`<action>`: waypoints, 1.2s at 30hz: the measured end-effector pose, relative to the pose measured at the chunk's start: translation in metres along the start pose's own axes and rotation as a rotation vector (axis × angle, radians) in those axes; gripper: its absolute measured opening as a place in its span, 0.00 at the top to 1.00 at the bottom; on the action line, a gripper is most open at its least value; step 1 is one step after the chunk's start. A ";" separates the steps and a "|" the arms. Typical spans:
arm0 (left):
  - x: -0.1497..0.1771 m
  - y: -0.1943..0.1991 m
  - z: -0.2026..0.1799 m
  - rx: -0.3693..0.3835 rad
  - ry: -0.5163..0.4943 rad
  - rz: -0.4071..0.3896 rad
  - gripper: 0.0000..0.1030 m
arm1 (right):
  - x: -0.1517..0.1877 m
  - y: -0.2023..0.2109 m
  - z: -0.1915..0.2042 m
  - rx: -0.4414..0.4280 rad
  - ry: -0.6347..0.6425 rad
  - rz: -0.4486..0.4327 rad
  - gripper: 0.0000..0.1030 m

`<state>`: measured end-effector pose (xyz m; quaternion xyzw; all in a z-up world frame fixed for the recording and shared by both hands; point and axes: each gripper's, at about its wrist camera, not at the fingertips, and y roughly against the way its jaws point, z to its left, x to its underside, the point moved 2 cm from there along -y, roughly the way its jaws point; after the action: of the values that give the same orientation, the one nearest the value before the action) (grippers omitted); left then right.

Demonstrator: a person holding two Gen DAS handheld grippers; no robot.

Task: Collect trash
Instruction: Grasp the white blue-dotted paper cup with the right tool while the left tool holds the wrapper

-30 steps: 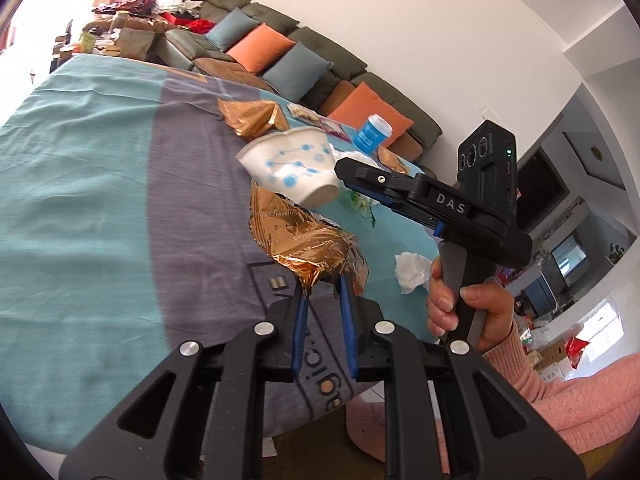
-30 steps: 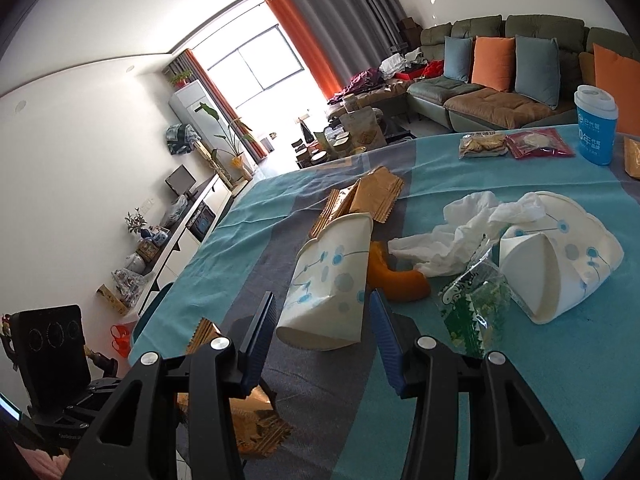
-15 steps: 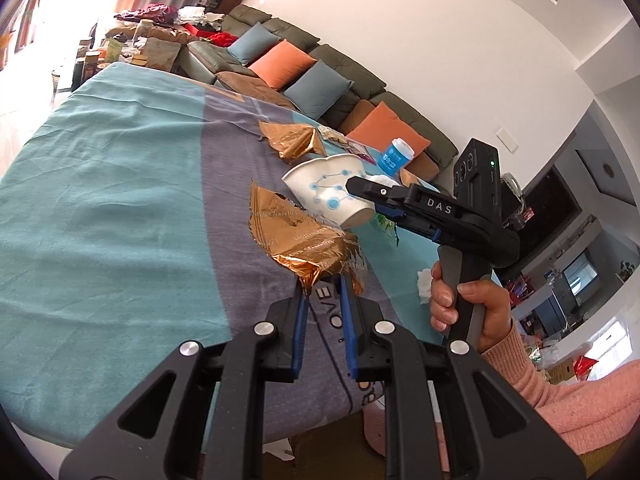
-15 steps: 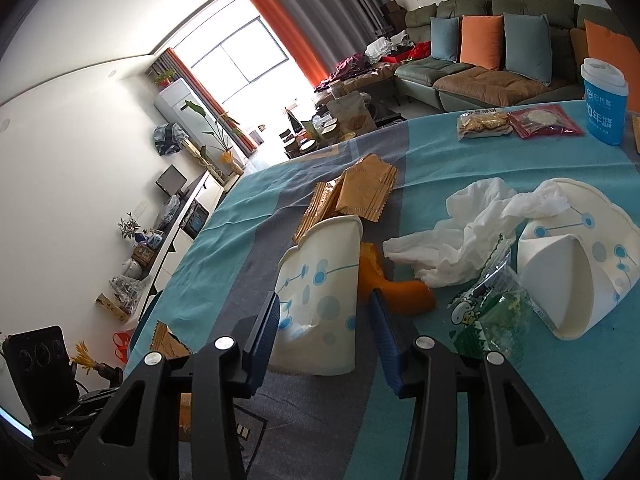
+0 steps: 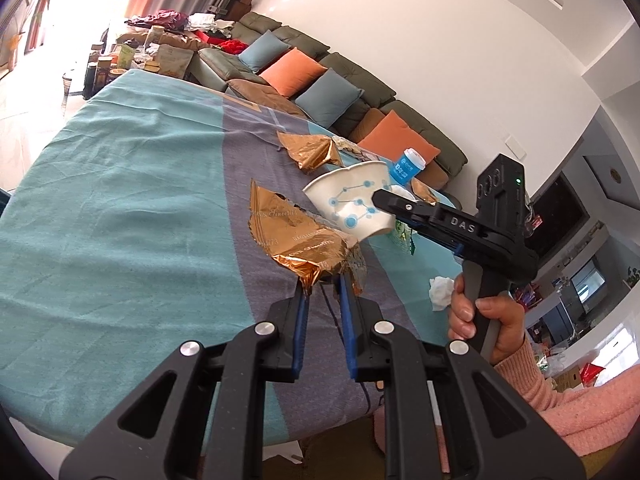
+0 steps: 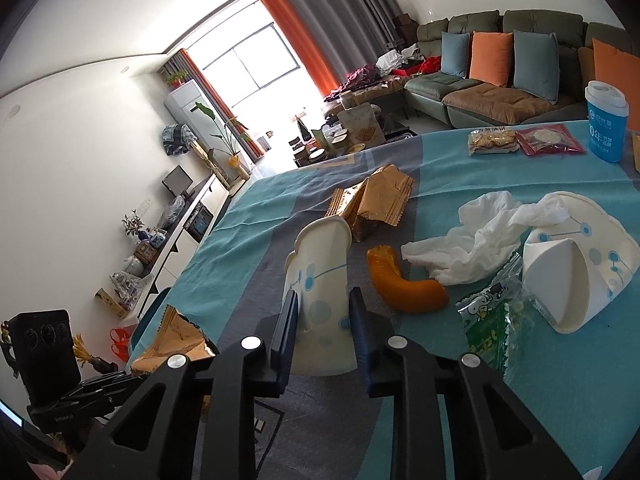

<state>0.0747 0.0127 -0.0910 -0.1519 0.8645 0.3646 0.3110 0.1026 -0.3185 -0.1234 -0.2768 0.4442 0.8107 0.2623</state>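
Stretching across most of the room, the table (image 5: 120,208) wears a teal and grey cloth, with the trash strewn toward its far side. The right gripper (image 6: 323,316), its black body gripped by a hand (image 5: 486,320) in a pink sleeve, has its blue-padded fingers (image 6: 287,320) clamped on a squashed white paper cup with blue dots (image 6: 320,280), lifted clear of the cloth. The left gripper (image 5: 323,282) has its fingers (image 5: 301,308) pinched on the lower corner of a crinkled gold foil wrapper (image 5: 296,240), which hangs above the table just beside the held cup.

On the cloth lies a second flattened white paper cup (image 6: 576,272), touching a crumpled white tissue (image 6: 480,240). Another gold foil wrapper (image 6: 376,204) rests further back. A blue lidded cup (image 6: 607,120) stands upright near the far edge. A green snack packet (image 6: 492,320) lies against the flattened cup, and a curved orange peel (image 6: 404,284) sits between it and the held cup. A small white tissue wad (image 5: 440,292) lies near the table's edge.
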 end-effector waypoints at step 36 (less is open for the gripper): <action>0.007 0.052 0.031 -0.088 0.046 -0.107 0.85 | 0.001 -0.012 0.062 -0.120 0.075 0.005 0.77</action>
<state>0.0574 0.0710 -0.0847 -0.2196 0.8452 0.3815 0.3030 0.0966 -0.2589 -0.1030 -0.3212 0.4047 0.8257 0.2265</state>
